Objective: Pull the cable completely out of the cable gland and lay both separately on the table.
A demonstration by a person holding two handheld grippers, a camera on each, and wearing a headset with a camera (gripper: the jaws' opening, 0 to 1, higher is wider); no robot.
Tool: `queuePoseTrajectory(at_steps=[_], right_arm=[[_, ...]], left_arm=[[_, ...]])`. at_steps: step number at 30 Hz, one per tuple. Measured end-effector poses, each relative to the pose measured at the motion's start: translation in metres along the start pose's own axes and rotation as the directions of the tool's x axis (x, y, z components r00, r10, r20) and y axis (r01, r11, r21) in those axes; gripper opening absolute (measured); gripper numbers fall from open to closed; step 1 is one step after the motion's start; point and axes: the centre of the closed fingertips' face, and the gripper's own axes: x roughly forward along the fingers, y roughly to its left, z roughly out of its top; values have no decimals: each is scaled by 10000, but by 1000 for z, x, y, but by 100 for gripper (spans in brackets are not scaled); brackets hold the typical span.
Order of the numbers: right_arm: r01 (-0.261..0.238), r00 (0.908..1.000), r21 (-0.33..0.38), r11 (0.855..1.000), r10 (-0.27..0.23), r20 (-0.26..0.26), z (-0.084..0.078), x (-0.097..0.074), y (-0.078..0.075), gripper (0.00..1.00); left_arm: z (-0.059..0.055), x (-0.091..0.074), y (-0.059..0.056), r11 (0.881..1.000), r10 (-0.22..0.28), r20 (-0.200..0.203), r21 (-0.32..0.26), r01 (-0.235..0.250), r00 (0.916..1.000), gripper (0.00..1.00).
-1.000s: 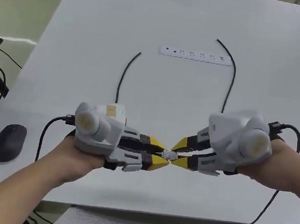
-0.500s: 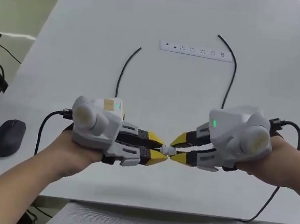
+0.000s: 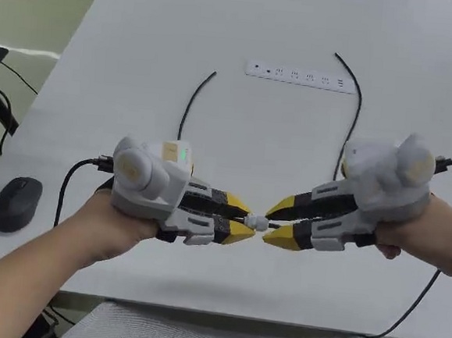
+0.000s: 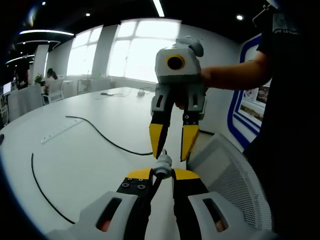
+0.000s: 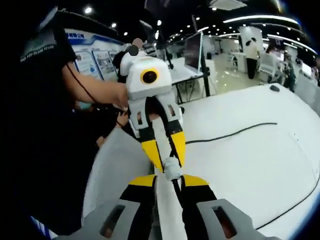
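Observation:
A small white cable gland (image 3: 258,222) hangs in the air over the table's near edge, with a short black cable stub (image 3: 272,224) sticking out of its right end. My left gripper (image 3: 242,220) is shut on the gland (image 4: 162,164), and a dark cable (image 4: 155,184) runs back between its jaws. My right gripper (image 3: 280,222) faces it tip to tip, its jaws standing apart on either side of the stub. In the right gripper view the gland (image 5: 171,170) sits just ahead of my right gripper (image 5: 170,181), with the thin cable (image 5: 176,192) lying loose between the jaws.
A white power strip (image 3: 300,76) lies far across the white table (image 3: 140,68). Two loose black cables (image 3: 188,110) (image 3: 356,109) lie between it and the grippers. A dark mouse (image 3: 16,203) sits at the left edge. A grey mesh chair back (image 3: 220,337) is below the near edge.
My right gripper has rolled so its camera box now points up, and has risen slightly. The left gripper still holds the gland in about the same place.

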Motion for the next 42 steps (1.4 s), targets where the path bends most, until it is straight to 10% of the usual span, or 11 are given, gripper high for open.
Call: queuePoseTrajectory(at_steps=[5, 8, 10, 12, 20, 26, 35, 42], right_arm=[[-1727, 9841, 1797, 9684, 1621, 724, 4, -6, 5, 17], [-1842, 9810, 1996, 9624, 1674, 982, 4, -6, -6, 14], [-2857, 9571, 2997, 9102, 2556, 1363, 7, -8, 6, 13], [-2692, 9616, 2712, 9241, 2422, 1292, 4, -4, 1, 12], [-3292, 9441, 2859, 8999, 3081, 1173, -3, 0, 8, 9], [-3655, 9306, 3627, 8573, 3283, 1618, -1, -3, 7, 9], [-2528, 9656, 907, 9633, 2453, 861, -6, -1, 7, 7], [-1373, 9880, -1537, 9785, 1464, 500, -8, -3, 8, 7]], left_arm=[[7, 2, 1, 9998, 122, -5, 165, -122, 9999, 15], [9, 3, -3, 9996, 120, -34, 268, -119, 9999, 15], [12, 4, -4, 9992, 155, -5, 357, -154, 9999, 15], [14, 4, -4, 9987, 252, 43, 443, -253, 9997, 15], [9, 7, 0, 9979, 497, -198, 414, -488, 9986, 15], [9, 8, 0, 9972, 681, -186, 313, -675, 9975, 15], [1, 10, 4, 9962, 763, -321, -399, -775, 9966, 15], [4, 13, 0, 9909, 613, -122, -1194, -623, 9980, 15]])
